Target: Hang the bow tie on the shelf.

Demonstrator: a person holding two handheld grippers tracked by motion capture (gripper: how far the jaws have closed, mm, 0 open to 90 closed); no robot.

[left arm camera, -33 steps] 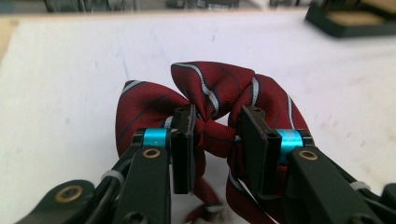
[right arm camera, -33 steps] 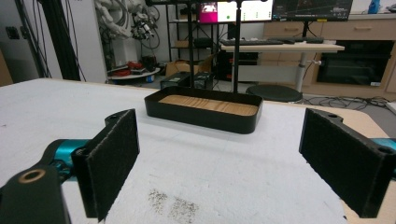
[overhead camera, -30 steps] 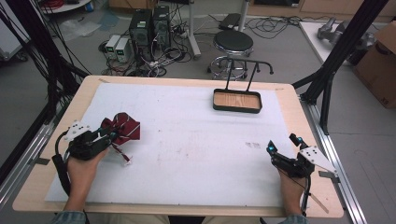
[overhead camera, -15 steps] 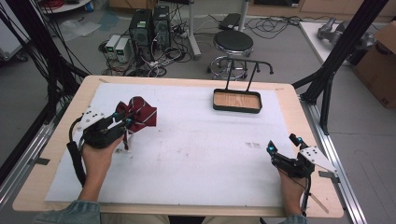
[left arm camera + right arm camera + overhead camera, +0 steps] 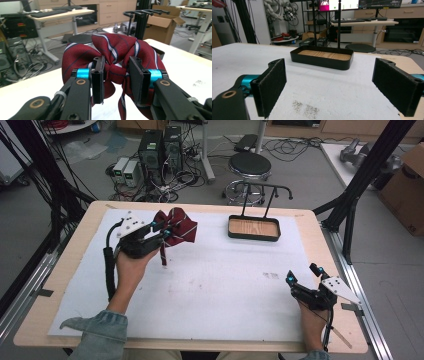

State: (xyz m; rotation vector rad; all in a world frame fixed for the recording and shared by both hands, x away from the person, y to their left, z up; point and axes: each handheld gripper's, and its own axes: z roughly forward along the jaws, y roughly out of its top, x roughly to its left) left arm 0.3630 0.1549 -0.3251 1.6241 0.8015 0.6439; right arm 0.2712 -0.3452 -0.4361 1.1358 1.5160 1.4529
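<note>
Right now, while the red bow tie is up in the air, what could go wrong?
1. The left gripper pinches only the narrow knot of the bow tie, so the smooth cloth could slip out.
2. A strap dangles below the bow and might drag on the white mat.
3. If the bow is headed for the tray, it could catch on the black rack standing over it.

table centre: open mat; far right: tray with upright handle blocks passage
</note>
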